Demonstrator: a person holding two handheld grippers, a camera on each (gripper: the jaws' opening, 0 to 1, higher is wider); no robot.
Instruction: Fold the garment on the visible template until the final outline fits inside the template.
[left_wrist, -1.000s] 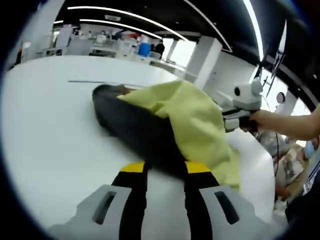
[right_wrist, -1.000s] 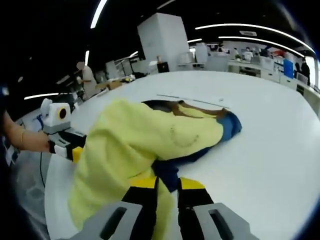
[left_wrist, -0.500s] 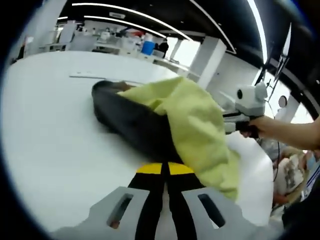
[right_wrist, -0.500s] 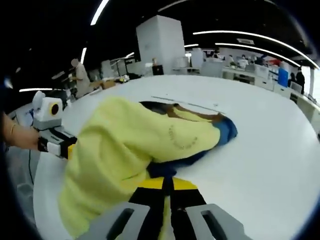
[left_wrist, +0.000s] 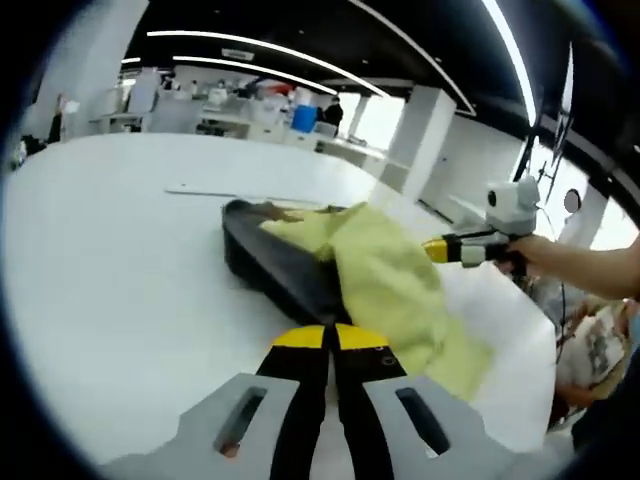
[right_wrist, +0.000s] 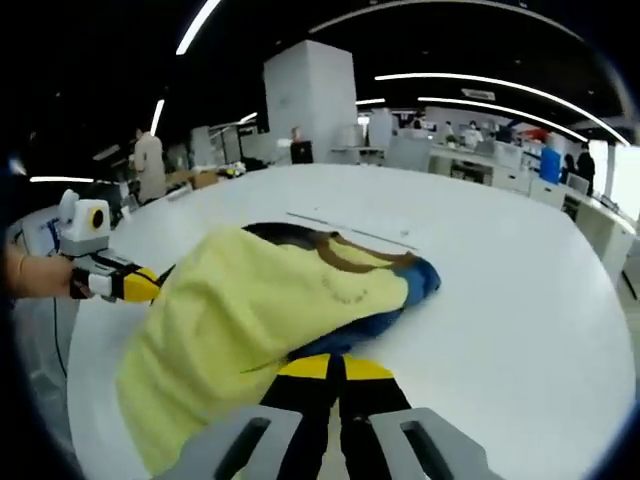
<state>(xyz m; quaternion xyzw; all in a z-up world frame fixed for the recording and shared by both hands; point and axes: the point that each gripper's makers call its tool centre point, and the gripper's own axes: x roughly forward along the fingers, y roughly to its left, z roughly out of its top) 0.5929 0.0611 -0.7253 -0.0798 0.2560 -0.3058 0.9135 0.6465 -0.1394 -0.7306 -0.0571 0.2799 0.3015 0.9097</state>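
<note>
Garment (right_wrist: 270, 310) — lengthwise away from right claw (right_wrist: 336, 372)

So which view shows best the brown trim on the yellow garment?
The right gripper view: the brown trim curves there along the top edge of the yellow garment. In the left gripper view the garment is seen edge-on, and the trim is a small brown bit.
</note>
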